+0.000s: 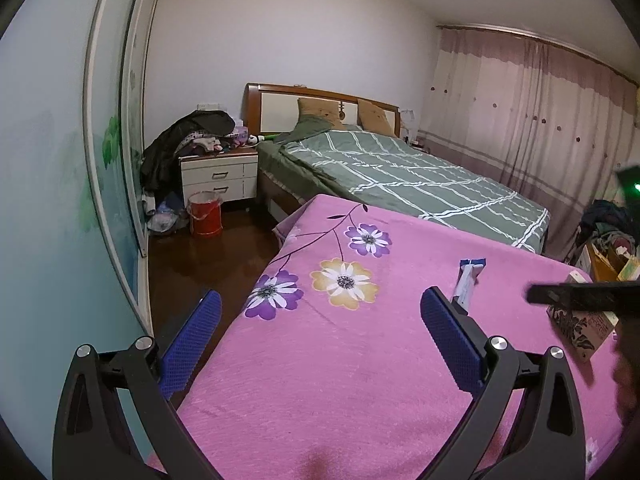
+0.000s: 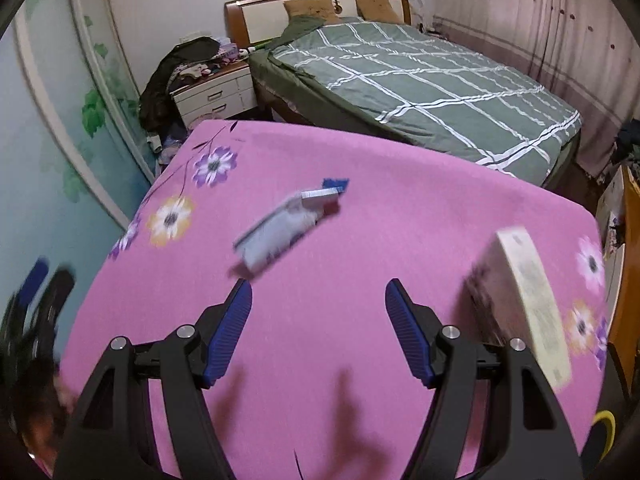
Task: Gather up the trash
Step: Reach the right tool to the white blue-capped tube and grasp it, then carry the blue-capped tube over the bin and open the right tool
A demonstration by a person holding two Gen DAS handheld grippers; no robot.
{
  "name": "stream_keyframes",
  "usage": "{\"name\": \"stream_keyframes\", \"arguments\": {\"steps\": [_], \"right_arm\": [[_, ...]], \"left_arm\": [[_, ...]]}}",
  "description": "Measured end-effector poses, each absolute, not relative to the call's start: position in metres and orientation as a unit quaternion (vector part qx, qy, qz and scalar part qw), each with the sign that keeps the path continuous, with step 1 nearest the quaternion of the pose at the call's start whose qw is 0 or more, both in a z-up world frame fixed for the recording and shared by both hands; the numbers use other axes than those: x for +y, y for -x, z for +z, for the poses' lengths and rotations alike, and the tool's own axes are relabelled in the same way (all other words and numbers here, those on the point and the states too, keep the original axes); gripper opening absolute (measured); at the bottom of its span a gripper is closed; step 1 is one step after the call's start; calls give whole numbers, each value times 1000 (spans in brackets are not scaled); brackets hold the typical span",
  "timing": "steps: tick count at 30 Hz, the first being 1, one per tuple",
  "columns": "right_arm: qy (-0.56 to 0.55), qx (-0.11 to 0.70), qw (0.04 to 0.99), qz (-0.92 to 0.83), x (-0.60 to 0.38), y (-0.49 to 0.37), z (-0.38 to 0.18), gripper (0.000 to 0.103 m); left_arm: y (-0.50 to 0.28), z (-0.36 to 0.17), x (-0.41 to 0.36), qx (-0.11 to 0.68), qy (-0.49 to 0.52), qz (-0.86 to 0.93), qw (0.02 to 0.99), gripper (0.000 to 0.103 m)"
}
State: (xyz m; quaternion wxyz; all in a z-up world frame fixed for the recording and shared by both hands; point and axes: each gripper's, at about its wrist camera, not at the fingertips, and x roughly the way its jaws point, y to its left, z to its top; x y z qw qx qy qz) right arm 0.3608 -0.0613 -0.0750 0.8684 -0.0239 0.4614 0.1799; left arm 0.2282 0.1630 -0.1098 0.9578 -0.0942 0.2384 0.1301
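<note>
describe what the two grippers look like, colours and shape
Both match: the left gripper and right gripper have black angular plastic arms with triangular cut-outs and round silver pivot bolts. Their fingers carry blue textured rubber pads. No cables or markings show.

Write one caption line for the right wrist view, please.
Open right claw above a pink floral blanket, between a blue-white wrapper and a box.
</note>
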Motion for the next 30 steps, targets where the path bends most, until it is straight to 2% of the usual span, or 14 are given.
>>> {"name": "stream_keyframes", "arguments": {"steps": [6, 13, 19, 21, 22, 23, 30], "right_arm": [[-15, 495, 851, 175, -29, -413, -93, 66], [7, 527, 839, 132, -7, -433, -122, 66], [12, 535, 835, 127, -11, -434, -131, 40], [8, 536, 834, 131, -16, -431, -131, 24], [5, 538, 832, 135, -19, -429, -131, 21], [3, 540, 830, 138, -23, -427, -131, 10], [-5, 523, 837, 160, -54, -387, -122, 9]], "left_arm": [[-231, -112, 157, 243, 82, 132, 957, 98], [-235, -114, 154, 250, 77, 129, 957, 98], [-234, -114, 151, 249, 76, 126, 957, 98], [-234, -114, 153, 250, 77, 127, 957, 98], [-234, -114, 152, 251, 77, 127, 957, 98], [-233, -114, 153, 251, 78, 128, 956, 98], [-234, -113, 154, 251, 75, 128, 957, 98]]}}
